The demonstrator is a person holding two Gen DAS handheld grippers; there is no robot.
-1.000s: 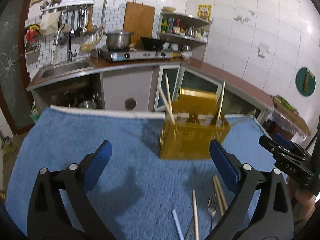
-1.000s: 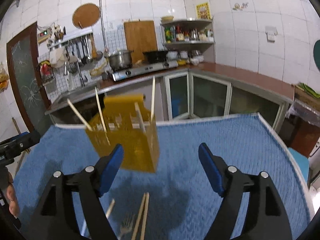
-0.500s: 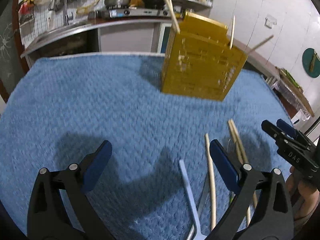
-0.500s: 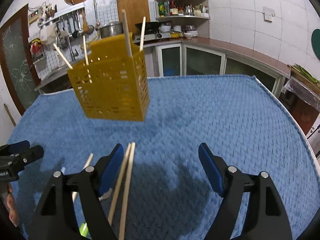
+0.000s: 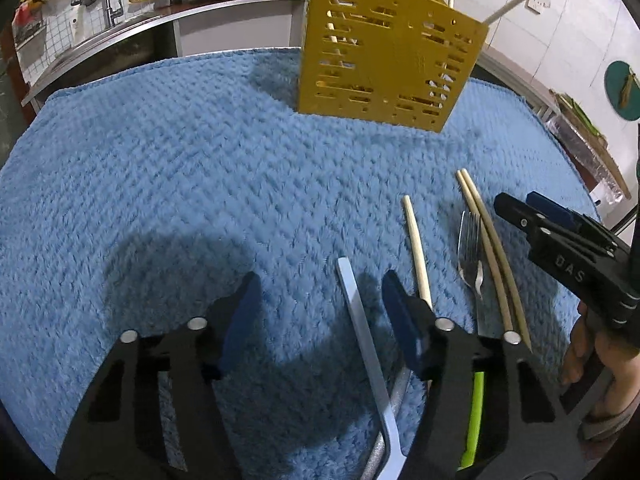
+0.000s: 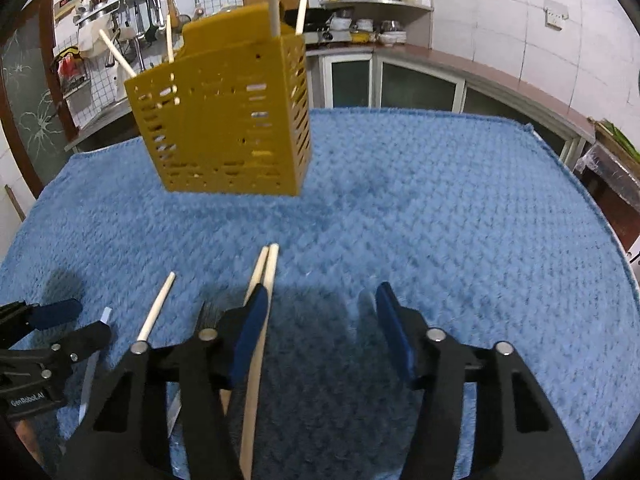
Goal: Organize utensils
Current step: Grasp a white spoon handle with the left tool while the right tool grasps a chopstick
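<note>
Sorting is judged partly done: four chopsticks stand in the caddy at 12 o'clock. Three chopsticks, a fork and a flat handle are left on the towel. Left gripper and right gripper are held open, empty.

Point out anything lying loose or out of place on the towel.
Loose utensils lie on the blue towel short of the yellow caddy: a chopstick pair, a single chopstick, a fork and a flat metal handle. Nothing looks spilled or broken.
</note>
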